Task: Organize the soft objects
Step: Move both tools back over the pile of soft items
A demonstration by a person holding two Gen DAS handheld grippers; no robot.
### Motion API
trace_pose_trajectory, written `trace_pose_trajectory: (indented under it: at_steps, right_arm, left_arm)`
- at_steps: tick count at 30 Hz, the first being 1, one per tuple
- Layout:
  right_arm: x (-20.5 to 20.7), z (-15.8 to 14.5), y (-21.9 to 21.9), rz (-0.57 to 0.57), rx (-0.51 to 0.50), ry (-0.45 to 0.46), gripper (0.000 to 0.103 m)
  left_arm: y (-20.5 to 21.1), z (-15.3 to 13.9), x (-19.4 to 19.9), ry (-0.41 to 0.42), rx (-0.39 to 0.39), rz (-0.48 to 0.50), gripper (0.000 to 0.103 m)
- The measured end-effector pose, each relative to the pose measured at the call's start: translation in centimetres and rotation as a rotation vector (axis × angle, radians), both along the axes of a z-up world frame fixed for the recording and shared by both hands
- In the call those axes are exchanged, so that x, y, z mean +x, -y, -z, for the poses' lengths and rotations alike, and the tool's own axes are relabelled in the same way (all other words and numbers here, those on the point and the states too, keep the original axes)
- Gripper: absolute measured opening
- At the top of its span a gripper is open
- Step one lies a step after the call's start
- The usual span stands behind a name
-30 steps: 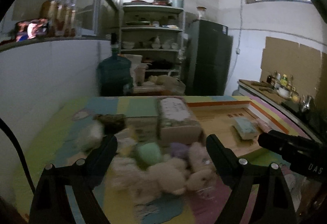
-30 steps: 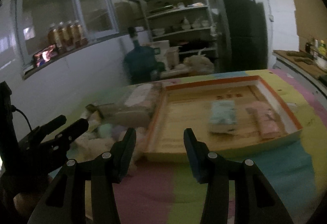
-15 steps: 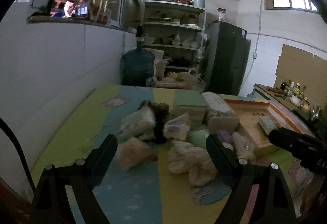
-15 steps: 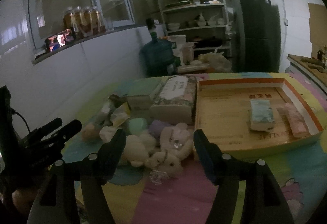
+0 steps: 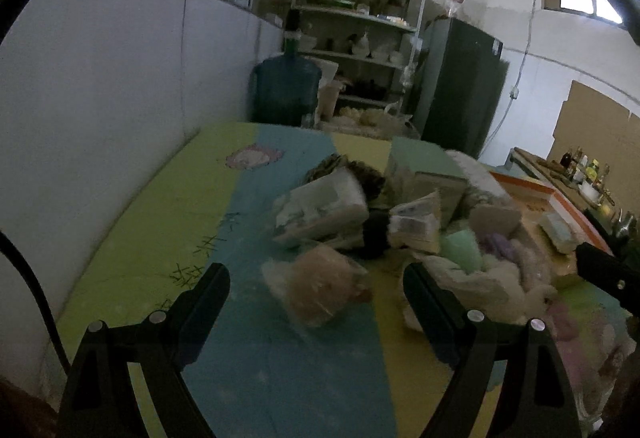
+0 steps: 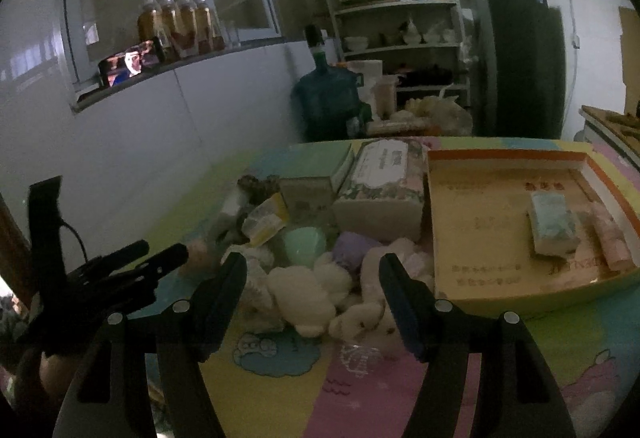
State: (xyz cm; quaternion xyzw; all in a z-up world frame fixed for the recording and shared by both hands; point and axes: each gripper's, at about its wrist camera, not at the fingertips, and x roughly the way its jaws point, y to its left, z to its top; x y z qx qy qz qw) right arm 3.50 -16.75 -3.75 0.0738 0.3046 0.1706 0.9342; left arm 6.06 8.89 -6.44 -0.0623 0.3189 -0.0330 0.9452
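**Both grippers spread wide, the soft pile dead ahead**

The left gripper (image 5: 316, 290) hangs with its jaws spread wide and nothing between them. Straight ahead of it, just past the fingertips and roughly centred in the gap, lies a tan plush in a clear wrapper (image 5: 320, 288); the picture is smeared there, so I would only guess that its long axis runs across the opening rather than along it. Beyond and to the right of that gripper sits the rest of the heap: a wrapped tissue pack (image 5: 324, 210), a mint-green soft lump (image 5: 460, 250) and a white plush (image 5: 516, 278).

The right gripper (image 6: 312, 278) is likewise opened wide and empty. Between and just beyond its fingertips lies the white plush (image 6: 308, 294), with a second white rabbit-like toy (image 6: 368, 318) touching it on the right. Further out stand a floral tissue box (image 6: 384, 182) and, off to the right of the gripper, the orange-rimmed tray (image 6: 508, 156), which already holds a pale blue pack (image 6: 554, 224) and a pink packet (image 6: 610, 238).

To my eye the sorting is barely begun. The tray lies on the right gripper's side, so that arm looks nearer for carrying; the tan plush is the left arm's nearest target and would have to cross the whole pile.
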Motion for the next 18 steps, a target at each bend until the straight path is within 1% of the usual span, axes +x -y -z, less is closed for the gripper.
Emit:
trace_pose_trajectory:
  at_steps: [1,3,5,6,7,18]
  right_arm:
    - [0.1,0.1,0.0,0.002,0.002,-0.002,0.07]
    - [0.3,0.2,-0.2,0.003,0.002,-0.007,0.07]
    - [0.4,0.3,-0.3,0.003,0.0,-0.009,0.071]
    - [0.5,0.3,-0.3,0.003,-0.003,-0.011,0.07]
    - [0.6,0.3,-0.3,0.004,-0.004,-0.012,0.07]
    - [1.4,0.9,-0.8,-0.006,-0.002,-0.037,0.07]
  left_arm:
    - [0.0,0.2,0.4,-0.009,0.0,0.001,0.089]
    - [0.0,0.7,1.3,-0.034,-0.003,0.008,0.084]
    - [0.0,1.4,2.1,-0.064,-0.01,0.018,0.076]
    - [0.0,1.7,2.3,-0.079,-0.013,0.023,0.074]
    - [0.0,2.0,2.6,-0.092,-0.021,0.03,0.073]
    - [-0.4,2.5,2.8,-0.076,-0.034,0.058,0.072]
